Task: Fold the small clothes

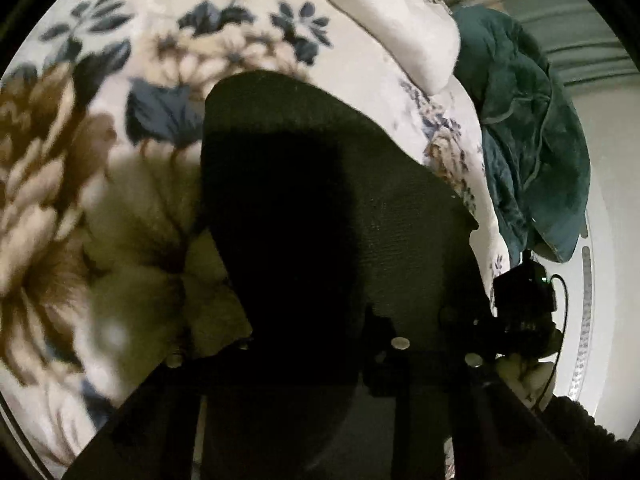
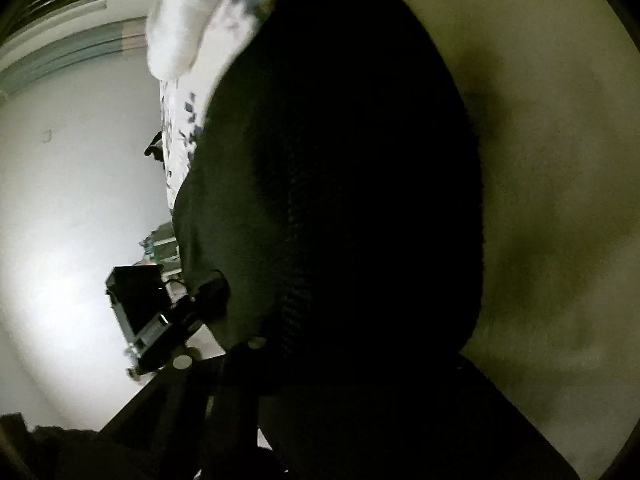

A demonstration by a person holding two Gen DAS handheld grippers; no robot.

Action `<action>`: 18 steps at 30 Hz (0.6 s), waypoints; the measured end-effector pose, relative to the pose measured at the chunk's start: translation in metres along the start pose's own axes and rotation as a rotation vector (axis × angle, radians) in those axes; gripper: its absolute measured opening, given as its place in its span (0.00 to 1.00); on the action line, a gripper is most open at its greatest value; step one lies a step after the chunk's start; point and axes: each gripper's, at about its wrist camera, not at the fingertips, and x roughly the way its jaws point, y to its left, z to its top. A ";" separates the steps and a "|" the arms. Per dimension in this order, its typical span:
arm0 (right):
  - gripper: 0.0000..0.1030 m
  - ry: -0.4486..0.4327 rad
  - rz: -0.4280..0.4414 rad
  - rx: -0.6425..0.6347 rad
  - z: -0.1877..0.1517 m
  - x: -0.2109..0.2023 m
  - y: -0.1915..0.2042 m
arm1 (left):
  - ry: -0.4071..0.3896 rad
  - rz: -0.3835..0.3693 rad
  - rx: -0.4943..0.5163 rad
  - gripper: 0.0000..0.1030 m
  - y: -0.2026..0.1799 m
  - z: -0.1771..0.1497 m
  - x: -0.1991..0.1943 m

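On your left, the floral blanket (image 1: 80,152) spreads over the bed, and a dark knit garment (image 1: 320,184) fills the middle, draped over your left gripper (image 1: 304,344) so its jaws are hidden; you cannot tell how they stand. Further right lies a white pillow (image 1: 392,28), then a teal blanket (image 1: 528,128). Your right gripper (image 1: 520,304) sits at the garment's right edge, its jaws buried in cloth too.

Garment (image 1: 320,208) on bedspread (image 1: 120,80); pillow (image 1: 384,28) behind
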 end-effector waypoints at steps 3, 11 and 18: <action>0.16 -0.042 -0.029 -0.011 -0.009 -0.015 0.020 | 0.013 -0.009 0.049 0.22 -0.019 0.015 -0.016; 0.16 -0.158 -0.032 -0.048 0.017 -0.061 0.095 | -0.002 -0.006 0.178 0.22 -0.077 0.118 -0.047; 0.16 -0.328 0.002 -0.072 0.129 -0.093 0.168 | -0.056 0.014 0.267 0.22 -0.122 0.271 -0.036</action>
